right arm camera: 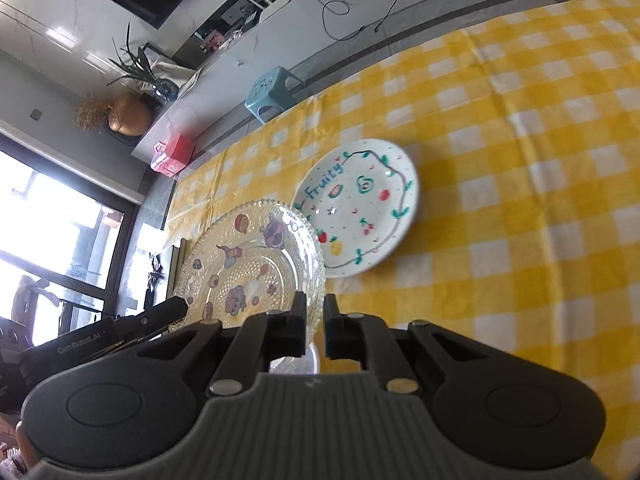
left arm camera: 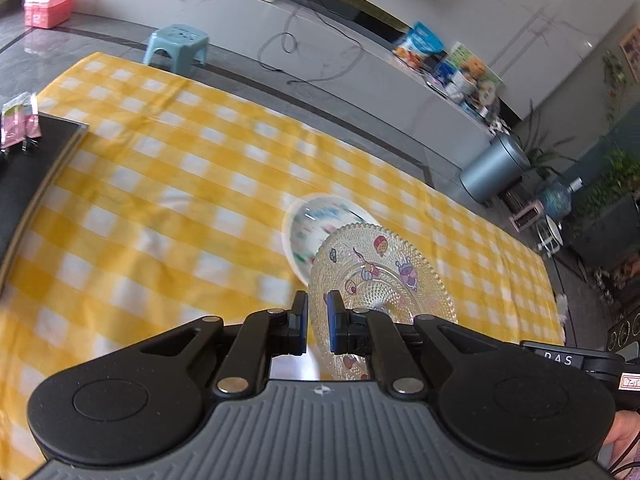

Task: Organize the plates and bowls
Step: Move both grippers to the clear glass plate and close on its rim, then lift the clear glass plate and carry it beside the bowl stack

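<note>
Right wrist: glass plate (right arm camera: pixel 256 264) tilted, rim-gripped.

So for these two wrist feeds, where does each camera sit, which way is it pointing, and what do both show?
Left wrist: sits behind the left gripper, looking forward and down over the yellow checked tablecloth; its jaws are closed on the glass plate rim, white bowl beyond, a bit of hand at lower right.
Right wrist: sits behind the right gripper, angled down at the same cloth; jaws closed on the glass plate's opposite rim, "Fruity" plate behind.
Shared: glass plate, tablecloth, blue stool.
</note>
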A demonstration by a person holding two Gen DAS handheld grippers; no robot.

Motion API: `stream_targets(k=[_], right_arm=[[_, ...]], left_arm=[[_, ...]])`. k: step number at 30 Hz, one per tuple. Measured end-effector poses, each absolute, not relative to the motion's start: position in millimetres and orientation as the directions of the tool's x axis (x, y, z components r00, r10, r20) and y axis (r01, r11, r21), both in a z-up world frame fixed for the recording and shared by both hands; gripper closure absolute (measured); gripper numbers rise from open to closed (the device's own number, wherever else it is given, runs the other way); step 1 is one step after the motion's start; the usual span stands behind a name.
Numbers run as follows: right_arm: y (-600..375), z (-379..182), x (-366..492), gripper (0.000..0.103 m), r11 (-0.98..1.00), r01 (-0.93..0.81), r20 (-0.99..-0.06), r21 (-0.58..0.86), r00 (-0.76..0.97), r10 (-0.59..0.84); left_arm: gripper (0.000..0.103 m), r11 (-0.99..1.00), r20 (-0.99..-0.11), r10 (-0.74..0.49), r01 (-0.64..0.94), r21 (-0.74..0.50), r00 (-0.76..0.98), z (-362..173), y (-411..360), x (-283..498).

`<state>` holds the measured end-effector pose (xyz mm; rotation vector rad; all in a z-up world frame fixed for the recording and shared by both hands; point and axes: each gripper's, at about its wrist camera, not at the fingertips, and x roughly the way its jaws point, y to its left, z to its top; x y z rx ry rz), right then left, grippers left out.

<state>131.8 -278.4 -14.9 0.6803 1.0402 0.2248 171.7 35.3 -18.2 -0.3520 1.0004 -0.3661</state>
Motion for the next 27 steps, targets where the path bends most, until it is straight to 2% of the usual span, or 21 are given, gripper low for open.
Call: stream_targets(k=[5, 11, 21, 27], right_arm=[[-332, -1, 71, 0.097, 0.775, 0.216, -0.728, 0.593, 0.555, 0.402], [-380, -7, 14, 0.098, 0.759, 0.327, -0.762, 0.564, 0.560, 0.325], [-410, -46, -7, 0.098, 0.761, 0.425, -0.851, 0.491, 0.420, 0.315], [-407, -56, -7, 0.098, 0.803, 0.411, -0.888, 0.431, 0.352, 0.296]], left_arm=[[0.093, 0.872, -0.740, -0.487, 0.204, -0.446, 0.464, -12, -19, 126], [0.093, 0.869, -0.760, -0.495, 0.224, -0.442, 0.422, -29, -66, 84], [0.092, 0.903, -0.822, -0.430, 0.172, -0.394, 0.374, -65, -101, 50], [0.092, 0.924, -0.851, -0.381, 0.160, -0.347, 0.360, -79, -109, 42]])
